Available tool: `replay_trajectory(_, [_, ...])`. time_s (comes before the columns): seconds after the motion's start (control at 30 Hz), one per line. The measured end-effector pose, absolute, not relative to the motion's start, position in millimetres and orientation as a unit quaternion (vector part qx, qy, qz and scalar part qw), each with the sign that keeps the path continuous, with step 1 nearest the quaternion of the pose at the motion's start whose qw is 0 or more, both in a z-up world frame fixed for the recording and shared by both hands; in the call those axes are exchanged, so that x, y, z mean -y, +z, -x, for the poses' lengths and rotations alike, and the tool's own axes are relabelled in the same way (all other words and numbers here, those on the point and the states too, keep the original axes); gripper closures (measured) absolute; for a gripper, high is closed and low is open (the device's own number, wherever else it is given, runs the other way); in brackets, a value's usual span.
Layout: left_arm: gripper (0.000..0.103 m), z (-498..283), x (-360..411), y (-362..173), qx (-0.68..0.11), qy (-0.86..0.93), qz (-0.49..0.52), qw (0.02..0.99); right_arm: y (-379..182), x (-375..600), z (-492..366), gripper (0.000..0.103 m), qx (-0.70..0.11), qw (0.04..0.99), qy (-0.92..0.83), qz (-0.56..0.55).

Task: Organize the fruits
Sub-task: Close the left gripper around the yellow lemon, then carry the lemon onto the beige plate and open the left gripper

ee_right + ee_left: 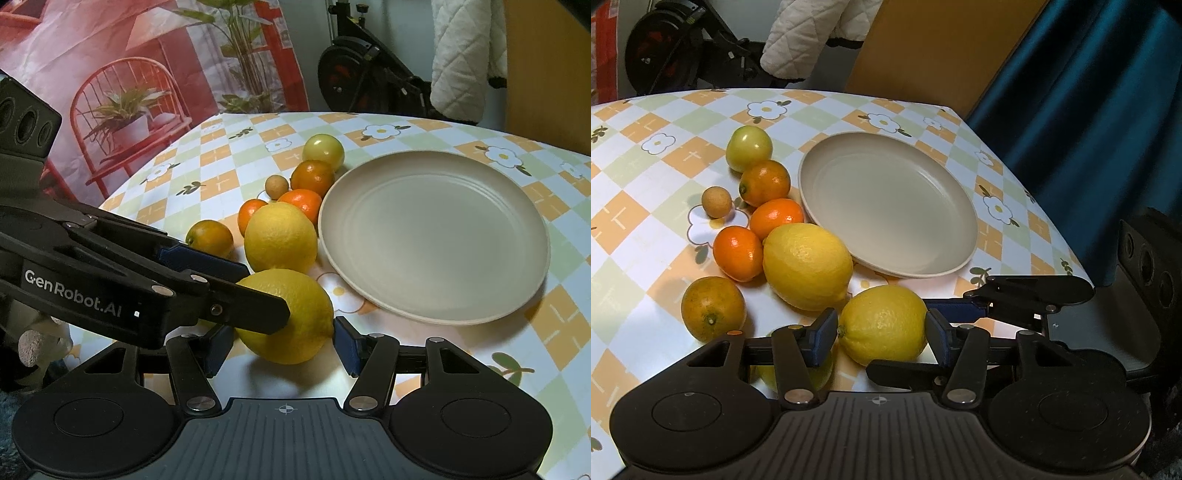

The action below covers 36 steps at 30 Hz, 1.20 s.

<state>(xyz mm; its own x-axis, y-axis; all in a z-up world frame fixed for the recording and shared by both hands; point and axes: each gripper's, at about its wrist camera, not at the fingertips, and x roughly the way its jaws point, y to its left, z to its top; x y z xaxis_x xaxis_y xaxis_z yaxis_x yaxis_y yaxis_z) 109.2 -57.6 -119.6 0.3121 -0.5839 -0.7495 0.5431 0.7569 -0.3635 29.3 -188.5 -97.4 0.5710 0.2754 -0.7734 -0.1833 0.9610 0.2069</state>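
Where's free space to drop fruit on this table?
The round beige plate is empty. Bare checkered tablecloth lies beyond it and along its right side. Left of the plate it is crowded: yellow lemons, small oranges and a green fruit.

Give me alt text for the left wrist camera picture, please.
The left gripper brackets a lemon on a checked floral tablecloth, with the right gripper reaching in around it too. Behind lie another lemon, small oranges, a green fruit and an empty beige plate.
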Motion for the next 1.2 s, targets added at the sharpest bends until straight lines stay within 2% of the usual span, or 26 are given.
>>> replay_trajectory(0.73, [0.048, -140, 81, -84, -0.420, -0.362, 0.036, 0.831, -56, 209, -55, 0.048, -0.398, 0.912, 0.102, -0.012])
replay_trajectory(1.2, [0.048, -196, 105, -94, -0.437, -0.341, 0.037, 0.831, -73, 233, -108, 0.048, -0.403, 0.911, 0.082, -0.010])
